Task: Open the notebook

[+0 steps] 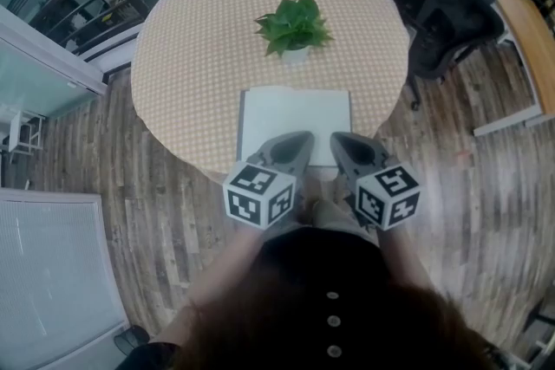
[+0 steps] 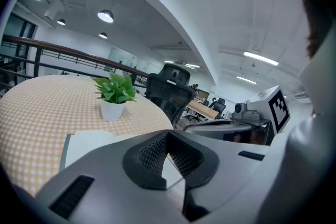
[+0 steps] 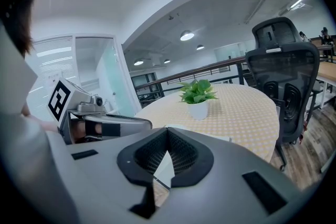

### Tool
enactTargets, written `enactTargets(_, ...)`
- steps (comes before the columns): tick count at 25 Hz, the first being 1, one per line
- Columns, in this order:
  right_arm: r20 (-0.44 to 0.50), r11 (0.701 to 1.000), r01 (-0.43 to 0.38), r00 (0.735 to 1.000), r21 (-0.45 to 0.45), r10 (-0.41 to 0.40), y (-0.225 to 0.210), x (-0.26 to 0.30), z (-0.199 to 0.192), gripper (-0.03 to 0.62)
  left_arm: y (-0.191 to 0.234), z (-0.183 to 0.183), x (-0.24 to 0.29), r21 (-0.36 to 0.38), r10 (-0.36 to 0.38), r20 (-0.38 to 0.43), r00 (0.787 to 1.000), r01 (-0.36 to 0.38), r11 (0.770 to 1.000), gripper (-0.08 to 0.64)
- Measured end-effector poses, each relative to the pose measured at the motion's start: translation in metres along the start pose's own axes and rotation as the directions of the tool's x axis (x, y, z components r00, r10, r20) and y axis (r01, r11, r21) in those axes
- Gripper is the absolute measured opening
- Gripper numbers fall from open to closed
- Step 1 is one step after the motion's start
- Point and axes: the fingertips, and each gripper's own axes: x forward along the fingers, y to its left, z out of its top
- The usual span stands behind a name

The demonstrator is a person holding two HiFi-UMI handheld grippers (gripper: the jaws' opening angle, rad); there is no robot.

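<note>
At the far left a glass partition (image 1: 39, 74) stands on the wood-plank floor (image 1: 486, 186). The round table (image 1: 195, 48), covered in a tan and white checked cloth, fills the middle of the head view.

The left gripper (image 1: 304, 138) hangs over the table's near edge. In its own view its jaws stand closed, tip to tip, with nothing between them. Its cube (image 1: 258, 195) carries black-and-white square markers on each visible face.

The notebook (image 1: 295, 113) lies flat on the near part of the table, straight ahead of both grippers, whose tips reach over its near edge. It shows as a white rectangle with a grey strip along its left edge. I cannot tell whether either gripper touches it.

Beyond the notebook, near the table's middle, a green leafy plant in a small white pot (image 1: 293, 29) stands upright, apart from the notebook.

The right gripper (image 1: 337, 138) sits just beside the left one, jaws likewise together and empty. Its cube (image 1: 388, 195) bears the same kind of square markers.

A black office chair (image 1: 442, 9) stands at the table's far right.
</note>
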Motion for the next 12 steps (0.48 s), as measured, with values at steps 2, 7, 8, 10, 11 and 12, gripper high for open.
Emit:
enactTargets(2, -0.001, 1.0, 0.0, 1.0, 0.003, 0.0, -0.0001, -0.0002, -0.0007, 0.011, -0.0003, 0.0, 0.0001, 0.002, -0.002, -0.001, 1.0, 0.002, 1.0, 0.011)
enactTargets(7, -0.008, 1.0, -0.014, 1.0, 0.02, 0.014, 0.002, -0.0006, -0.0038, 0.011, -0.002, -0.0039, 0.0002, 0.0, -0.007, -0.012, 1.0, 0.007, 1.0, 0.011)
enactTargets(8, -0.009, 1.0, -0.015, 1.0, 0.021, 0.015, 0.0022, -0.0007, -0.0042, 0.011, -0.0024, -0.0044, 0.0003, -0.001, -0.008, -0.014, 1.0, 0.008, 1.0, 0.011)
enactTargets(10, -0.011, 1.0, -0.014, 1.0, 0.022, 0.014, 0.0018, -0.0007, -0.0048, 0.011, -0.0033, -0.0049, 0.0008, -0.001, -0.012, -0.017, 1.0, 0.012, 1.0, 0.011)
enactTargets(11, -0.011, 1.0, -0.013, 1.0, 0.024, 0.014, 0.0015, -0.0008, -0.005, 0.011, -0.0039, -0.0051, 0.0012, -0.001, -0.015, -0.019, 1.0, 0.015, 1.0, 0.011)
enactTargets(12, -0.011, 1.0, -0.013, 1.0, 0.026, 0.013, 0.0012, -0.0008, -0.0052, 0.011, -0.0045, -0.0052, 0.0016, -0.001, -0.018, -0.02, 1.0, 0.018, 1.0, 0.011)
